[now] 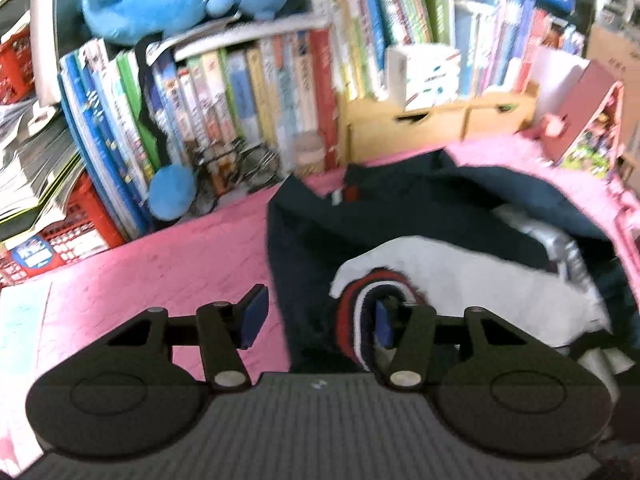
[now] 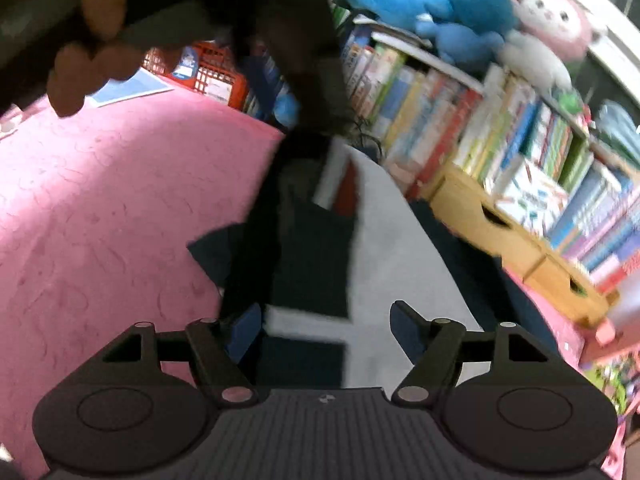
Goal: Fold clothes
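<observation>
Left view, from 9 o'clock across: paper sheet (image 1: 24,320) at the edge, bare pink mat (image 1: 168,264), then the jacket (image 1: 400,216) filling 1 to 4 o'clock. It's navy with white panels, crumpled, not flat.

Left gripper (image 1: 318,320): jaws about half open. The striped cuff (image 1: 362,312) sits between them, up against the right pad. Blurry, so I can't confirm a pinch; treat it as not gripped. The left pad stands clear over the mat.

Right view: mat (image 2: 100,208) from 7 to 10 o'clock, your hand (image 2: 80,48) on the other tool at 11, and the jacket (image 2: 320,240) running up the centre from 6 to 12. Shelf of books (image 2: 480,128) from 1 to 3.

Right gripper (image 2: 326,328): jaws wide, holding nothing. Navy and white cloth lies between the pads, but neither pad presses on it.

My call: you're at the grab stage, with the fold not started.
- Seat each gripper deep on an edge or a seam, not on loose bulk.
- Close fully before lifting.
- Take one layer only on the right; the panels overlap there.
- Pull both ends apart to flatten the jacket on the mat before you fold.
- Slow down, both views are smeared.
</observation>
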`<state>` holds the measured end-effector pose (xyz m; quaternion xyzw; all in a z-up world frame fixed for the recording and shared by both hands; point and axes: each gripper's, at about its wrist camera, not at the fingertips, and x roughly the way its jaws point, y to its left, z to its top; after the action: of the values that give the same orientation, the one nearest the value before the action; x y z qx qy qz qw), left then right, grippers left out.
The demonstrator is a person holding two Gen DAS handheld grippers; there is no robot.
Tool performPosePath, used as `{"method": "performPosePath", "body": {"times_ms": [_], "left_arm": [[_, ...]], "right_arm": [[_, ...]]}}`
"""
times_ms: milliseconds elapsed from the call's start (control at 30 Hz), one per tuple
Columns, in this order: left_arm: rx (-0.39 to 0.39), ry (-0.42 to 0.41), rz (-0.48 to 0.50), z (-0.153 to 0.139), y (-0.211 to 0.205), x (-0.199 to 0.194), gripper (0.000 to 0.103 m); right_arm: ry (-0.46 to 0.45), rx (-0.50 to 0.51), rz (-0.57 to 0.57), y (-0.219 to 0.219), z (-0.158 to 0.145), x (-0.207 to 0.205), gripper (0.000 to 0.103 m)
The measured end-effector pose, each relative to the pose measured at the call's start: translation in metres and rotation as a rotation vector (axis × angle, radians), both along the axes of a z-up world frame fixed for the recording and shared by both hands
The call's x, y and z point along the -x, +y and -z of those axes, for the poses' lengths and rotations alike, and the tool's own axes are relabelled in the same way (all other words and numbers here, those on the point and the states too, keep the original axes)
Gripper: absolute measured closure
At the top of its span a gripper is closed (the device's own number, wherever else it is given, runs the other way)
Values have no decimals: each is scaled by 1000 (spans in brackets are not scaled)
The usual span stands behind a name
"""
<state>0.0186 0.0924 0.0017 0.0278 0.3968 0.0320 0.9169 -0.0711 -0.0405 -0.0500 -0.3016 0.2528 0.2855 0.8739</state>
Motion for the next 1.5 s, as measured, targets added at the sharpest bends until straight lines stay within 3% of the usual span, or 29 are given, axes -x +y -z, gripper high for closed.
{"method": "performPosePath", "body": {"times_ms": [100, 167, 233, 367, 567, 733, 867, 1067, 1267, 1333, 1400, 1500], "left_arm": [[-2, -1, 15, -4, -2, -4, 51], [-8, 12, 14, 0, 1, -7, 51], [-13, 28, 4, 5, 5, -9, 51], [-35, 54, 11, 18, 8, -9, 50], [-140, 78, 163, 44, -20, -2, 45], [-198, 66, 108, 62, -31, -21, 41], [-118, 12, -7, 41, -12, -32, 45], [-162, -48, -29, 14, 4, -24, 44], [-134, -55, -47, 5, 11, -16, 44], [-118, -92, -76, -4, 11, -15, 45], [-84, -122, -98, -17, 15, -17, 45], [-64, -156, -107, -35, 18, -19, 45]], "right_arm": [[-59, 13, 86, 15, 4, -3, 33], [-8, 5, 144, 14, 6, -11, 43], [53, 14, 181, 10, 10, -19, 60], [85, 38, 283, -10, 17, -23, 68], [84, -35, 406, -48, -3, -27, 82], [61, -74, 399, -57, -14, -21, 83], [85, -30, 353, -45, 2, -8, 77], [69, 74, 284, -17, 30, 11, 77], [69, 54, 307, -21, 26, 14, 61], [67, 44, 316, -24, 25, 15, 51], [158, 24, 329, -29, 28, 15, 44], [250, -33, 355, -42, 32, 22, 43]]}}
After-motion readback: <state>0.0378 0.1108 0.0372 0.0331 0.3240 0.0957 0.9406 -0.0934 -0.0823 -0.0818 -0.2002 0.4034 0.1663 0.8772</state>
